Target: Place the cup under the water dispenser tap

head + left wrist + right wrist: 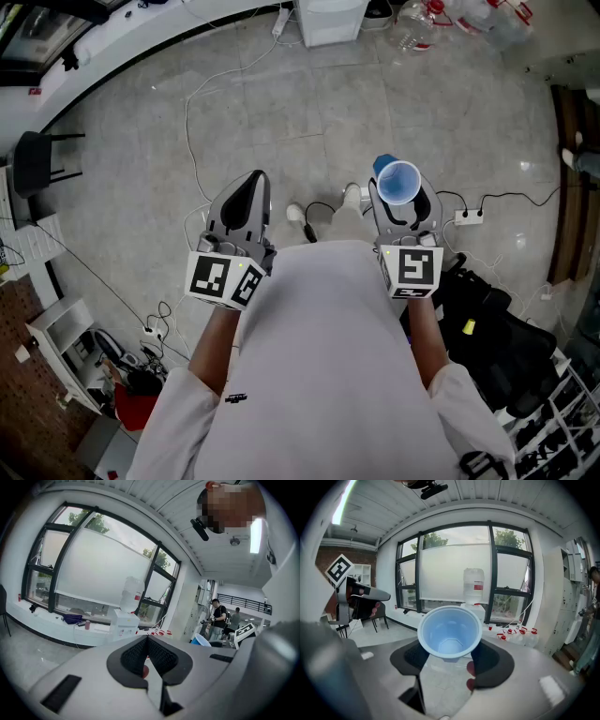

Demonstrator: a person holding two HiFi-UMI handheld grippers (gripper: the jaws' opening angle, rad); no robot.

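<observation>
Person's white shirt [323,375]: bottom centre. Left tool [251,183]: jaws together, nothing between them. Right tool [403,208]: jaws wide, pads clamped on the blue cup [399,182], mouth tilted up toward the person. Floor [309,112]: bare grey stretch ahead, reaching the water dispenser [328,19] at its far edge. White cable [190,122]: crosses left of centre. Power strip [467,217]: right. Black chair [37,161]: left edge.
</observation>
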